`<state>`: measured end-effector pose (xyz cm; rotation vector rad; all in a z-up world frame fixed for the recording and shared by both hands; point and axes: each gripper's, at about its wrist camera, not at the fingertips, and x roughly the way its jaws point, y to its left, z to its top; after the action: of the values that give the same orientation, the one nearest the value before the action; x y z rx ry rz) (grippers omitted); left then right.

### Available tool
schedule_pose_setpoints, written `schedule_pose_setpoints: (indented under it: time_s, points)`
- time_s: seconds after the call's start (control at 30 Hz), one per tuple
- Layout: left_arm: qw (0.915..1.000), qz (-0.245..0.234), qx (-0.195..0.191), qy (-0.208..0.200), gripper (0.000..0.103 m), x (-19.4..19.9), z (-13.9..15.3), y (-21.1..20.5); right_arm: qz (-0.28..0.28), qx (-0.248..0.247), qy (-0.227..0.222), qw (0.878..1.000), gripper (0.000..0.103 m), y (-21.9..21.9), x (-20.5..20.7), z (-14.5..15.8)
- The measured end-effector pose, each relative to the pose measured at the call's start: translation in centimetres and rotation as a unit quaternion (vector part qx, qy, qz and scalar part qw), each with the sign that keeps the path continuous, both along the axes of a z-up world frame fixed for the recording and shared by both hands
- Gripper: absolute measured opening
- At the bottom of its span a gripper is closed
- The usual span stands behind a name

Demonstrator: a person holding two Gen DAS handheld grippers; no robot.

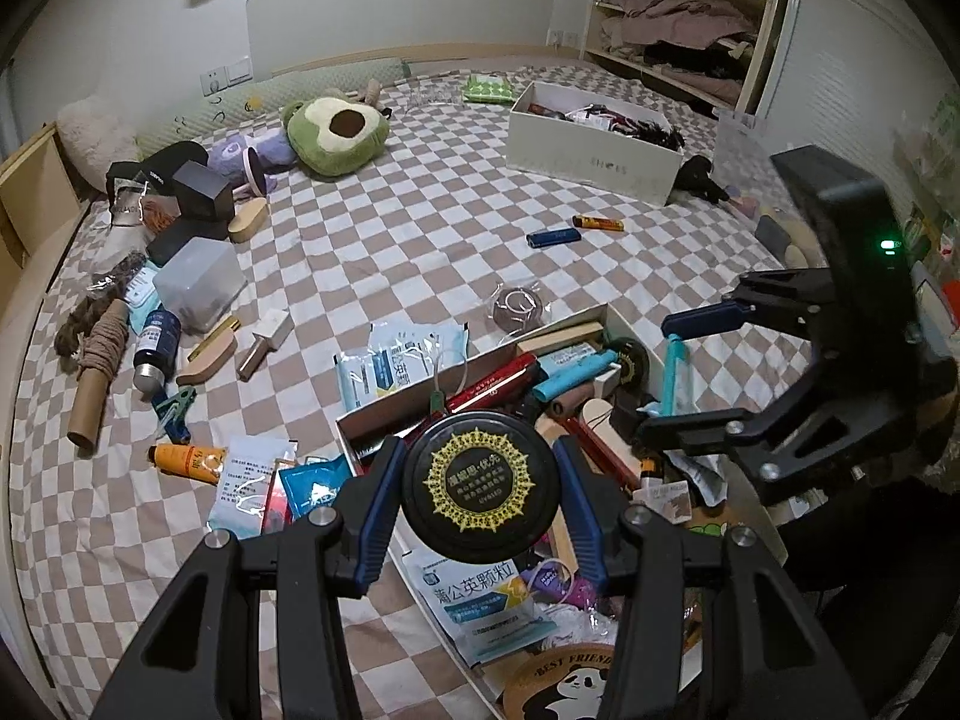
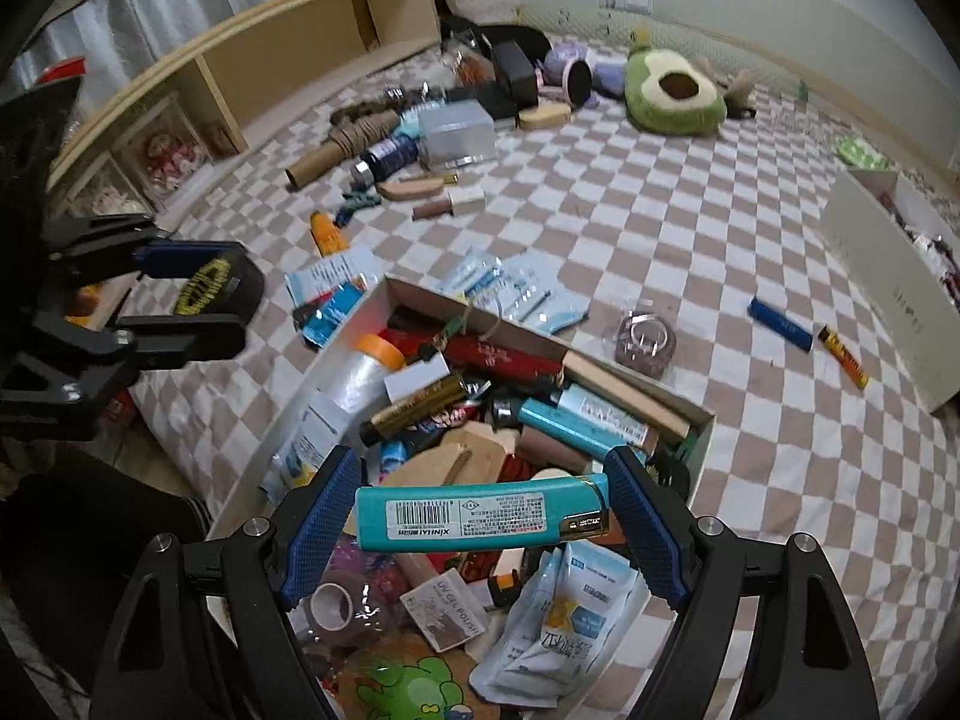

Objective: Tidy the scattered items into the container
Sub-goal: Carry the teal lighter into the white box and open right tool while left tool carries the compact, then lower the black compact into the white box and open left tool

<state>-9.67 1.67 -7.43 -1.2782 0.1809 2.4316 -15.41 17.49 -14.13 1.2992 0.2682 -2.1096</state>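
Hovering over the crowded cardboard box, left gripper clamping black round tin, right gripper clamping teal lighter; blue lighter beyond the box still loose.

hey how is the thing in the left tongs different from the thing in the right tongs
The left tongs hold a round black tin with a gold emblem on its lid; the right tongs hold a long teal lighter with a barcode label. The tin is gripped across its round sides, while the lighter lies crosswise, clamped end to end. Both are held above the crowded box.
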Motion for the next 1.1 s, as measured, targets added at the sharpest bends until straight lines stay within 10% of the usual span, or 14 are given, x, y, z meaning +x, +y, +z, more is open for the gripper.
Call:
schedule_pose_setpoints:
  time_s: [0.93, 1.1]
  points:
    - [0.9969, 0.003, 0.039, -0.069, 0.050, -2.2, -2.8, 0.7, 0.041, 0.079, -0.035, 0.995, 0.083, -1.8, 1.7, -2.2]
    - [0.9954, 0.004, 0.044, -0.085, 0.050, -4.1, -3.9, 2.3, 0.038, 0.063, -0.056, 0.996, 0.101, -1.6, 1.8, -2.0]
